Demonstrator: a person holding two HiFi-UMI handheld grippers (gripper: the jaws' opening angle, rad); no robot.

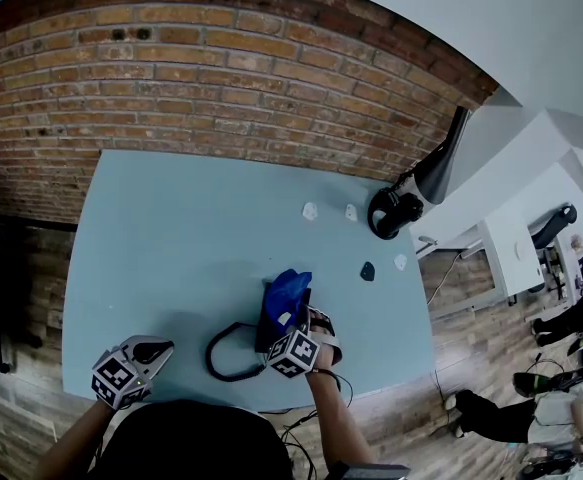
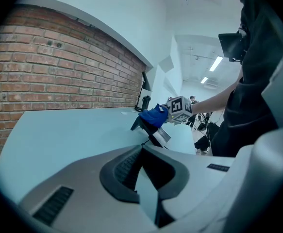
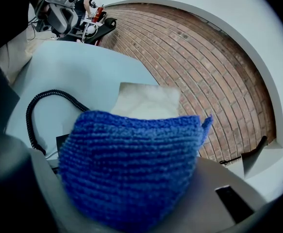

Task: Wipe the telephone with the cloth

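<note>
A black telephone (image 1: 268, 330) stands near the front edge of the light blue table (image 1: 181, 248), its coiled cord (image 1: 223, 356) looping to its left. The blue cloth (image 1: 288, 290) rests on top of the telephone, and my right gripper (image 1: 291, 316) is shut on it. In the right gripper view the cloth (image 3: 131, 169) fills the space between the jaws, with a pale panel of the telephone (image 3: 146, 102) beyond. My left gripper (image 1: 154, 349) hovers shut and holding nothing at the table's front left, apart from the telephone (image 2: 154, 131).
A black headset-like object on a stand (image 1: 395, 212) sits at the table's far right corner. Small white bits (image 1: 310, 210) and a dark piece (image 1: 367, 271) lie on the right half. A brick wall (image 1: 221, 78) backs the table. People sit at the right.
</note>
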